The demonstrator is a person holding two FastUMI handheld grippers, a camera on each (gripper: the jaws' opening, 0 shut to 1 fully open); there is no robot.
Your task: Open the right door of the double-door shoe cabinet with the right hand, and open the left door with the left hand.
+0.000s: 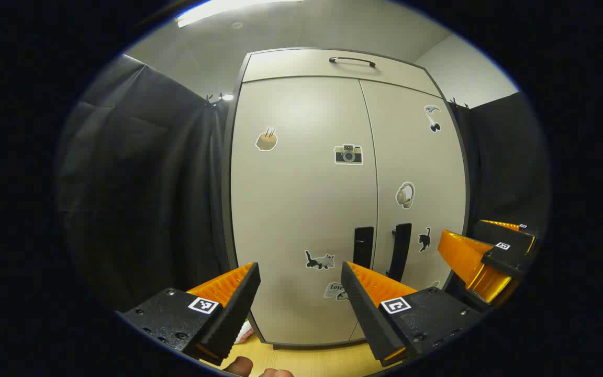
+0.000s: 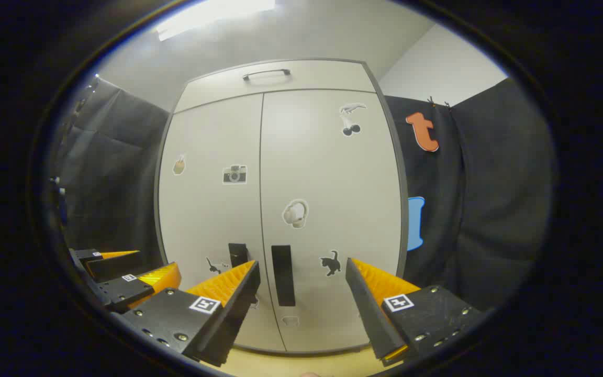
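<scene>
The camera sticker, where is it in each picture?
Left gripper view: the camera sticker sits on the left door, near the middle seam, above the left gripper.
Right gripper view: the camera sticker sits left of centre, on the left door.
Shared landmark: the headphones sticker.

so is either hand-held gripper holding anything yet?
Nothing held. Left hand-held gripper and right hand-held gripper are both open, short of the beige double-door shoe cabinet, doors closed.

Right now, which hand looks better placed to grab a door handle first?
Right: the right door handle sits between the right tool fingers, both doors shut.
</scene>
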